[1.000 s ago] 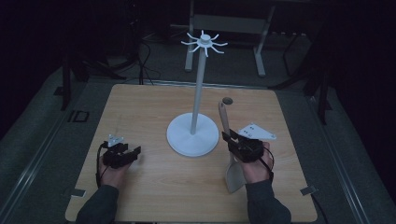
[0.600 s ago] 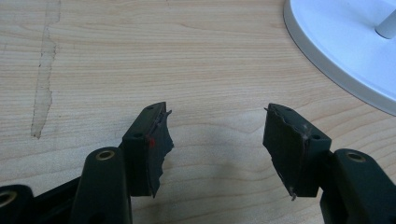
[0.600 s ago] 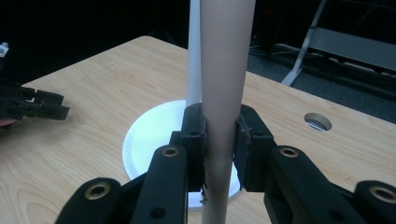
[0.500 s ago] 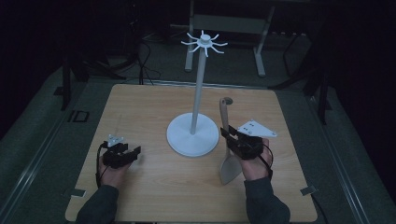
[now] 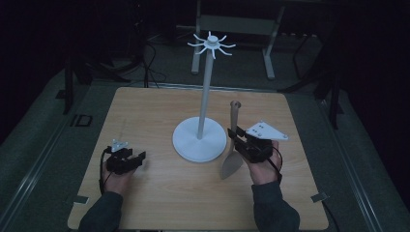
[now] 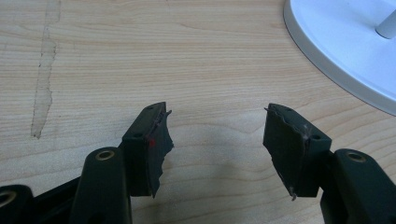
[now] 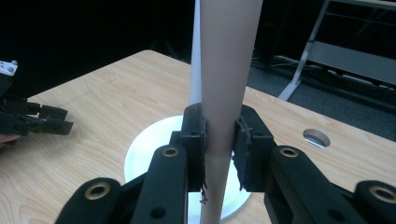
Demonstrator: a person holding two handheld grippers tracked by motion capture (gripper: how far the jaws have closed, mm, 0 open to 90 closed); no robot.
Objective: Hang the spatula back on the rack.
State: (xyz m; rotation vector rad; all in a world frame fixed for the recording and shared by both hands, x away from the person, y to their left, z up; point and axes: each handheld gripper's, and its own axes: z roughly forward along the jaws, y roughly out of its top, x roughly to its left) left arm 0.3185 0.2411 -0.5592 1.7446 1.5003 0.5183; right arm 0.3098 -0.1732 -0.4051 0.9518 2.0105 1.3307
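A beige spatula (image 5: 234, 121) stands nearly upright just right of the white hook stand (image 5: 207, 87), its blade (image 5: 231, 165) low and its handle end up. My right gripper (image 5: 236, 136) is shut on the handle; in the right gripper view the jaws (image 7: 219, 127) press the spatula handle (image 7: 226, 60) from both sides, with the stand's round base (image 7: 149, 154) behind. My left gripper (image 5: 136, 160) rests low at the table's left, open, with bare wood between its jaws (image 6: 217, 135). The stand's base rim (image 6: 336, 51) lies ahead of it to the right.
The stand's top carries a ring of several white hooks (image 5: 211, 44). The wooden table (image 5: 145, 111) has a round hole (image 7: 316, 137) near the right gripper. A grey metal frame (image 5: 232, 24) stands on the dark floor behind the table.
My right gripper has carried the spatula a little up and left, closer to the stand's base. The left gripper has not moved.
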